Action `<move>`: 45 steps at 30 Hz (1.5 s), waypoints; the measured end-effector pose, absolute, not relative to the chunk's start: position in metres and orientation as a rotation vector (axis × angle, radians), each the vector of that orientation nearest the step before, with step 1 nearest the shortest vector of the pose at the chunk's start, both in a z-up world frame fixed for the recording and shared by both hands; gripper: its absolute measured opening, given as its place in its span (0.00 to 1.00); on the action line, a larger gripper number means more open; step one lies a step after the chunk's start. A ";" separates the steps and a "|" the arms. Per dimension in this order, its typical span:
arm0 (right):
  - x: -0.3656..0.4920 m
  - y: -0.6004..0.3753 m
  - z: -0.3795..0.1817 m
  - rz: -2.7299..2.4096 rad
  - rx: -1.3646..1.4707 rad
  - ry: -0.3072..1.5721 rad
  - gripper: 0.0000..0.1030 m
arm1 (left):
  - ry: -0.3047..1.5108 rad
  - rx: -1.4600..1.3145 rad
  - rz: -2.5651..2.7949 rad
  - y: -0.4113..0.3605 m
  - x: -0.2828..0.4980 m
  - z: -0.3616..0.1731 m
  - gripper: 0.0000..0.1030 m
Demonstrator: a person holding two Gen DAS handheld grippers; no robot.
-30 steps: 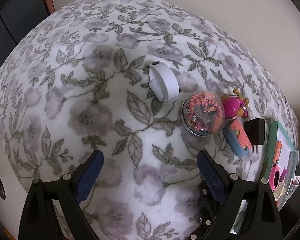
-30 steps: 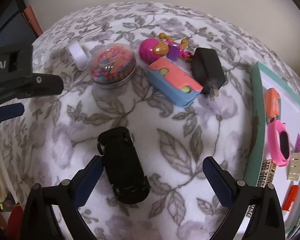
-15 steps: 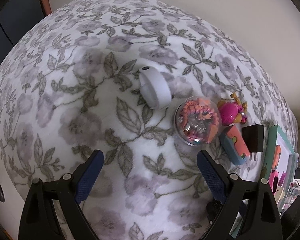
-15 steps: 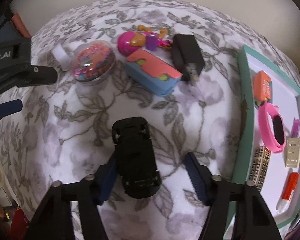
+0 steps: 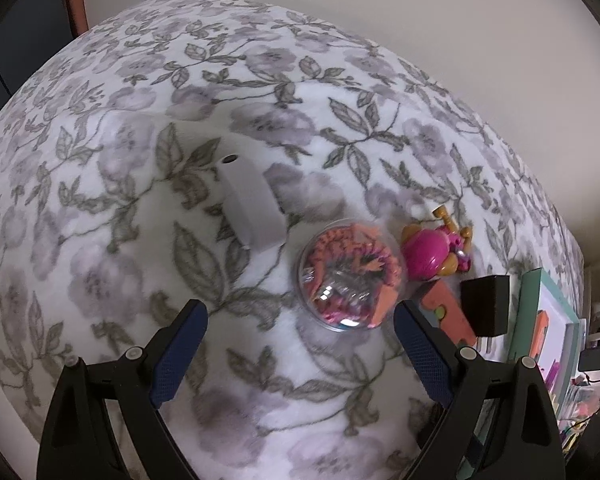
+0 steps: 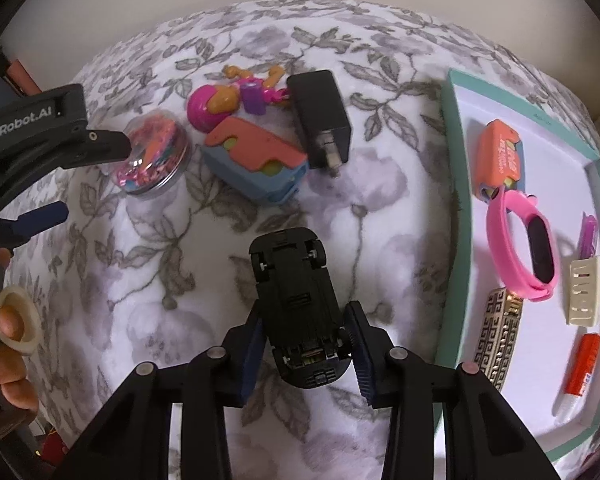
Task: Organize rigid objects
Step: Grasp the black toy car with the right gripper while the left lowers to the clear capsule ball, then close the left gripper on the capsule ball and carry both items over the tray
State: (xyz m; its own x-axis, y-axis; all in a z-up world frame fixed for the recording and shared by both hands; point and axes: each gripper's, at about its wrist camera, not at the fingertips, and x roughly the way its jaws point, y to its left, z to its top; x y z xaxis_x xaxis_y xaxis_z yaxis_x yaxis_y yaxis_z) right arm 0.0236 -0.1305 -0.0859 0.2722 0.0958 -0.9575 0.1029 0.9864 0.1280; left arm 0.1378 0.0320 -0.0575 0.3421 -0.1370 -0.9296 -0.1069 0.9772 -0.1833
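Note:
A black toy car [image 6: 296, 292] lies belly-up on the floral cloth. My right gripper [image 6: 306, 344] is closing, and both blue pads touch the rear flanks of the car between them. Farther back lie a clear dome of colourful bits [image 6: 156, 160], a pink and orange toy [image 6: 220, 104], a coral and blue case [image 6: 256, 160] and a black charger [image 6: 320, 120]. My left gripper [image 5: 300, 344] hangs open and holds nothing. The dome [image 5: 348, 276] sits just beyond its right finger, and a white round device [image 5: 252, 208] lies farther off.
A teal-rimmed tray [image 6: 456, 240] at the right holds an orange case [image 6: 500, 156], a pink watch [image 6: 520, 248], a patterned strip [image 6: 496, 332], a cream clip and a marker. A person's hand [image 6: 12, 328] is at the left edge. A wall runs behind the cloth.
My right gripper has moved over the black car and its jaws have narrowed from wide apart to touching the car's sides. My left gripper has drifted closer to the dome, still open.

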 end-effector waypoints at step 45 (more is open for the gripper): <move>0.043 -0.181 -0.075 -0.038 0.305 1.241 0.34 | 1.227 -0.154 -0.087 0.001 0.162 -0.055 0.71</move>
State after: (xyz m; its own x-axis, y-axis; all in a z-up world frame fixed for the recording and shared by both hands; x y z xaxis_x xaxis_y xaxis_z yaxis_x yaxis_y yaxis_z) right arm 0.0427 -0.1806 -0.0745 0.3287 0.1365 -0.9345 0.1932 0.9588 0.2081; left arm 0.1623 0.0011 -0.0549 0.3351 -0.1495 -0.9302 -0.0164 0.9863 -0.1644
